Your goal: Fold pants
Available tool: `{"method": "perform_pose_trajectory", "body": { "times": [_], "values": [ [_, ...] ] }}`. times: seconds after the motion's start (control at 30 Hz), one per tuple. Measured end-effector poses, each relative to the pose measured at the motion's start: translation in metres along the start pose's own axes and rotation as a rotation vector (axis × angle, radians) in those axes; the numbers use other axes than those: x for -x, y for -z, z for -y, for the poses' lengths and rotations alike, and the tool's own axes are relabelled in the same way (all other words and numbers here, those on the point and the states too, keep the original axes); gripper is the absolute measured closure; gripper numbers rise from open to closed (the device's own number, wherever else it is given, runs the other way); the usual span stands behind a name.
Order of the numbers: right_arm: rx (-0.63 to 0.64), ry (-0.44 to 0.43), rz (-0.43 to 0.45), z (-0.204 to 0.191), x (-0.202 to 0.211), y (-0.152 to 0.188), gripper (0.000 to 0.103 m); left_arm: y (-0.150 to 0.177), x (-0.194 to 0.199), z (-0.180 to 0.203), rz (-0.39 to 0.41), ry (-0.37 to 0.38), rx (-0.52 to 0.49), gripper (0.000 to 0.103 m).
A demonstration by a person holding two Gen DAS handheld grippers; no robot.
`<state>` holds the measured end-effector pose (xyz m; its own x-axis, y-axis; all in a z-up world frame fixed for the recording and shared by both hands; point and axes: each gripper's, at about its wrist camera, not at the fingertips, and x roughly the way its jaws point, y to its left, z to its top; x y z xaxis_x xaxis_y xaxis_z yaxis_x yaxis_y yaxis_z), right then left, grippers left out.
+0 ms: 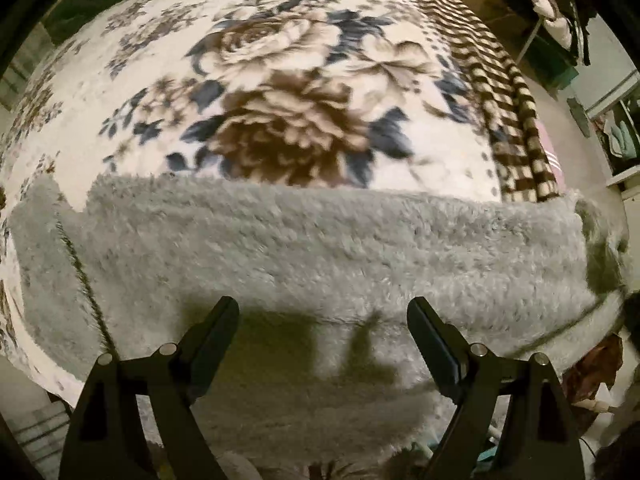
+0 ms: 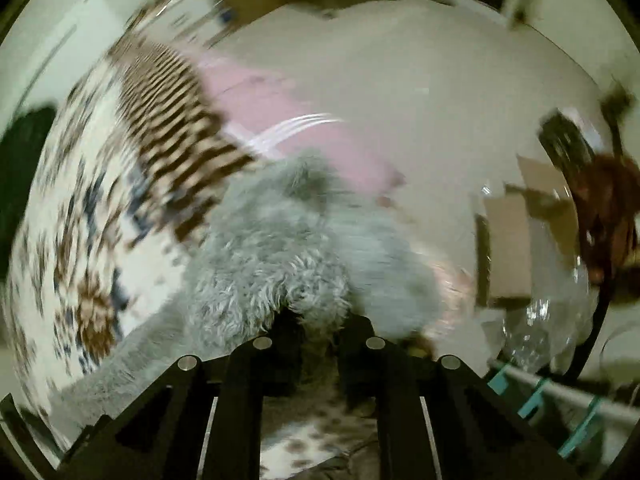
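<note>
Bedroom scene, with a bed under a cream floral blanket (image 1: 280, 92) with big brown roses and a brown checked border (image 1: 508, 92). Grey fluffy pants (image 1: 320, 248) lay spread across the blanket in a wide band, running side to side, with a dark seam line near one end. Left tool (image 1: 322, 312) hung over the near edge of the pants, pointing steeply down, jaws spread wide with nothing between them, just shadows on the fleece. Right tool (image 2: 320, 320) was pinched narrow on a bunched end of the pants (image 2: 280, 256), fleece puffing out between the black fingers. Pretty blurry in the right view. Pink sheet (image 2: 288, 120) showed beyond the blanket's edge, pale floor (image 2: 420, 80) past that.
</note>
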<state>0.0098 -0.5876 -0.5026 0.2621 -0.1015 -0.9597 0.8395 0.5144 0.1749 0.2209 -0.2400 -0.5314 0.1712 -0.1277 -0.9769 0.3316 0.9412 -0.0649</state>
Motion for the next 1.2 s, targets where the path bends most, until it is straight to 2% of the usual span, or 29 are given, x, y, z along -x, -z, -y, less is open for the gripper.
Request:
{"method": "perform_pose_trajectory", "body": {
  "times": [0.03,0.1,0.17,0.2,0.27,0.37,0.43,0.53,0.6,0.7,0.73,0.77,0.8,0.83,0.87,0.9,1.07,1.2],
  "values": [
    [-0.024,-0.007,-0.05,0.017,-0.016,0.005,0.088,0.0,-0.001,0.005,-0.001,0.0,-0.008,0.017],
    [-0.058,0.014,-0.161,0.04,-0.047,0.013,0.078,0.0,-0.005,0.016,-0.005,-0.001,-0.029,0.017],
    [-0.111,0.023,-0.248,0.059,-0.068,0.021,0.035,-0.001,-0.007,0.024,-0.007,-0.003,-0.045,0.017],
    [-0.137,0.025,-0.249,0.064,-0.068,0.023,0.032,-0.001,-0.007,0.026,-0.006,-0.006,-0.052,0.017],
    [-0.177,0.044,-0.217,0.071,-0.051,0.022,0.031,-0.003,-0.008,0.03,-0.005,-0.009,-0.064,0.017],
    [-0.181,0.032,-0.12,0.06,-0.016,0.01,0.031,-0.007,-0.009,0.032,-0.008,-0.026,-0.069,0.017],
    [-0.191,-0.058,-0.096,0.043,-0.001,-0.009,0.031,-0.012,-0.011,0.035,-0.007,-0.034,-0.069,0.017],
    [-0.175,-0.118,-0.17,0.013,-0.022,-0.037,0.031,-0.022,-0.02,0.041,-0.007,-0.049,-0.064,0.017],
    [-0.14,-0.102,-0.218,-0.012,-0.053,-0.054,0.031,-0.032,-0.03,0.047,0.002,-0.072,-0.079,0.017],
    [-0.072,-0.017,-0.305,-0.042,-0.104,-0.068,0.033,-0.043,-0.045,0.054,0.002,-0.071,-0.096,0.018],
    [-0.045,0.027,-0.33,-0.049,-0.117,-0.069,0.051,-0.046,-0.05,0.056,0.0,-0.062,-0.1,0.018],
    [-0.018,0.068,-0.334,-0.055,-0.124,-0.07,0.077,-0.049,-0.057,0.058,-0.005,-0.05,-0.117,0.023],
    [-0.004,0.095,-0.322,-0.058,-0.126,-0.069,0.087,-0.051,-0.062,0.061,-0.011,-0.05,-0.136,0.042],
    [-0.003,0.101,-0.294,-0.06,-0.121,-0.07,0.092,-0.052,-0.068,0.062,-0.019,-0.039,-0.153,0.057],
    [0.004,0.095,-0.259,-0.063,-0.111,-0.069,0.094,-0.054,-0.071,0.062,-0.02,-0.022,-0.157,0.087],
    [0.013,0.09,-0.233,-0.067,-0.102,-0.066,0.094,-0.054,-0.071,0.061,-0.017,-0.009,-0.155,0.099],
    [0.06,0.013,-0.104,-0.087,-0.035,-0.066,0.094,-0.062,-0.045,0.05,0.065,0.045,-0.13,0.101],
    [0.099,-0.016,-0.058,-0.111,-0.014,-0.08,0.094,-0.07,-0.028,0.04,0.103,0.045,-0.092,0.101]
  ]
}}
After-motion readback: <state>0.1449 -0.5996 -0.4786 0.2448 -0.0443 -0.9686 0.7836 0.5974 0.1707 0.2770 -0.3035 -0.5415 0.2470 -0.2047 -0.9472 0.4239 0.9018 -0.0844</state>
